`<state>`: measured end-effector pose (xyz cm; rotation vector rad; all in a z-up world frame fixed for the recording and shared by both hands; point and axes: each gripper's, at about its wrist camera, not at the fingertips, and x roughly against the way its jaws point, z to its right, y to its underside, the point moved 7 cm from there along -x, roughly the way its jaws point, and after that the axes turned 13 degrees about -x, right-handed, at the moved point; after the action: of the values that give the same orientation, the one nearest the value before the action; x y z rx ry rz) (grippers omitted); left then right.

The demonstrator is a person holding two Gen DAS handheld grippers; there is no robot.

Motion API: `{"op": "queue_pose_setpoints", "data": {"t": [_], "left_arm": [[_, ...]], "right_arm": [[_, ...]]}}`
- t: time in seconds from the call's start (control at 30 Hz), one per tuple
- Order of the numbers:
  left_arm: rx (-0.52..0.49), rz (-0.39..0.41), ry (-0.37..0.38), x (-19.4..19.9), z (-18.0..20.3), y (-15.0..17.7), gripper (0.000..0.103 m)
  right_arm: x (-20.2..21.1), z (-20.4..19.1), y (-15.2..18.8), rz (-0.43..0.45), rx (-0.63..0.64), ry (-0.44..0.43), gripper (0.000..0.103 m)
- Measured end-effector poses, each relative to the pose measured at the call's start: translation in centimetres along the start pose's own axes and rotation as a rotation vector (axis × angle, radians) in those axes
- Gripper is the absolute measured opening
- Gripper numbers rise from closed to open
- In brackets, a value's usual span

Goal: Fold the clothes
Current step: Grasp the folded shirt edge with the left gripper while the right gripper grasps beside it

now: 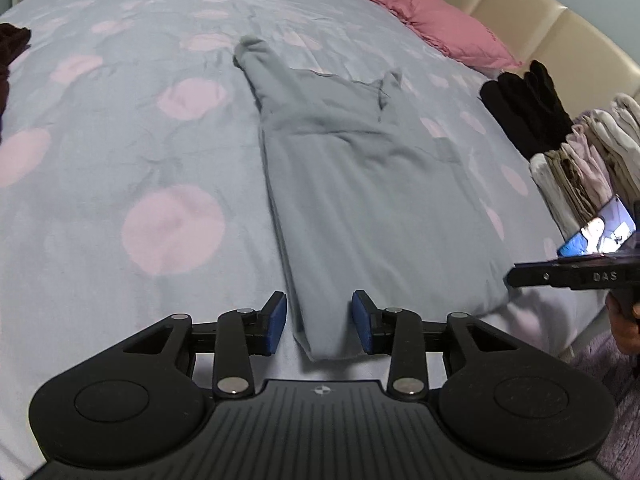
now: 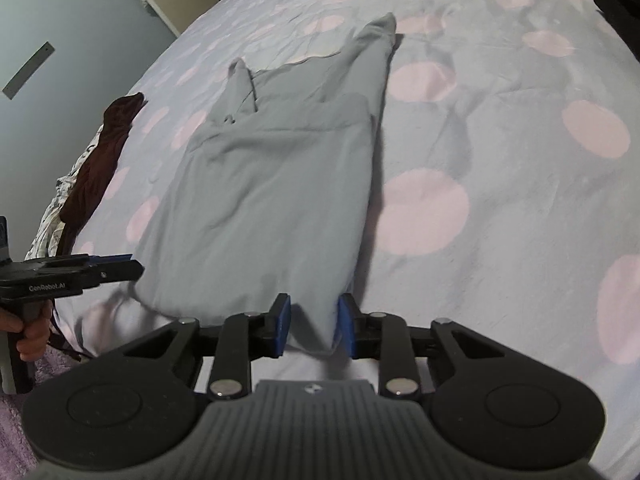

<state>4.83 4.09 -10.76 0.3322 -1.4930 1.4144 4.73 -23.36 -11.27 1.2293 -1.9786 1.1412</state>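
A grey garment (image 1: 360,184) lies flat on the bed (image 1: 120,140), folded lengthwise, with a sleeve stretched toward the far side. My left gripper (image 1: 319,320) straddles its near left corner; the blue pads stand apart from the cloth, open. In the right wrist view the same garment (image 2: 272,184) runs away from my right gripper (image 2: 314,324), which straddles the near right corner. Its jaws are open, and the cloth rests on the bed between them. Each gripper also shows side-on in the other's view: the right gripper (image 1: 516,276) and the left gripper (image 2: 136,270).
A pink pillow (image 1: 440,28) and a cream headboard (image 1: 540,20) lie at the far right. Black clothes (image 1: 528,108), a stack of folded pale clothes (image 1: 580,160) and a lit phone (image 1: 600,232) line the right edge. A dark brown garment (image 2: 100,168) sits at the left edge.
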Motion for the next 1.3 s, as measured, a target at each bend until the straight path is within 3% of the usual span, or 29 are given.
{"op": "queue_pose_setpoints", "data": {"t": [0.13,0.2,0.37,0.53,0.67,0.77,0.87,0.93,1.1,1.23,1.3], "left_arm": [[-0.012,0.01,0.029,0.1,0.2,0.1,0.008],[0.005,0.018,0.038,0.7,0.0,0.1,0.001],[-0.021,-0.03,0.035,1.0,-0.1,0.7,0.001],[-0.059,-0.06,0.002,-0.2,0.0,1.0,0.001],[-0.087,-0.038,-0.046,0.9,0.0,0.9,0.015],[-0.185,-0.002,-0.094,2.1,0.9,0.6,0.019],[-0.315,0.032,-0.123,3.0,2.8,0.5,0.034],[-0.413,0.054,-0.139,3.4,4.3,0.4,0.042],[-0.666,0.037,-0.196,2.5,7.7,1.5,0.043],[-0.89,-0.014,-0.249,0.7,10.0,3.5,0.043],[-0.95,-0.04,-0.279,-0.2,10.2,4.3,0.043]], "right_arm": [[-0.1,0.0,0.1,-0.003,0.001,-0.004,0.009],[0.3,0.1,-0.1,0.001,-0.003,-0.002,0.007],[1.4,-0.3,0.5,-0.031,0.015,-0.003,0.007],[-0.2,0.4,0.9,-0.042,0.049,0.043,0.007],[0.6,0.3,0.9,-0.021,0.072,0.049,0.015],[1.9,-0.8,1.3,0.043,0.205,0.102,0.019],[2.6,-2.1,1.9,0.07,0.302,0.084,0.021],[2.8,-2.9,2.5,0.082,0.374,0.077,0.031],[1.7,-4.9,4.2,0.07,0.58,0.11,0.033],[0.0,-5.6,6.1,0.051,0.775,0.196,0.033],[-0.9,-5.8,7.1,0.054,0.905,0.265,0.033]]}}
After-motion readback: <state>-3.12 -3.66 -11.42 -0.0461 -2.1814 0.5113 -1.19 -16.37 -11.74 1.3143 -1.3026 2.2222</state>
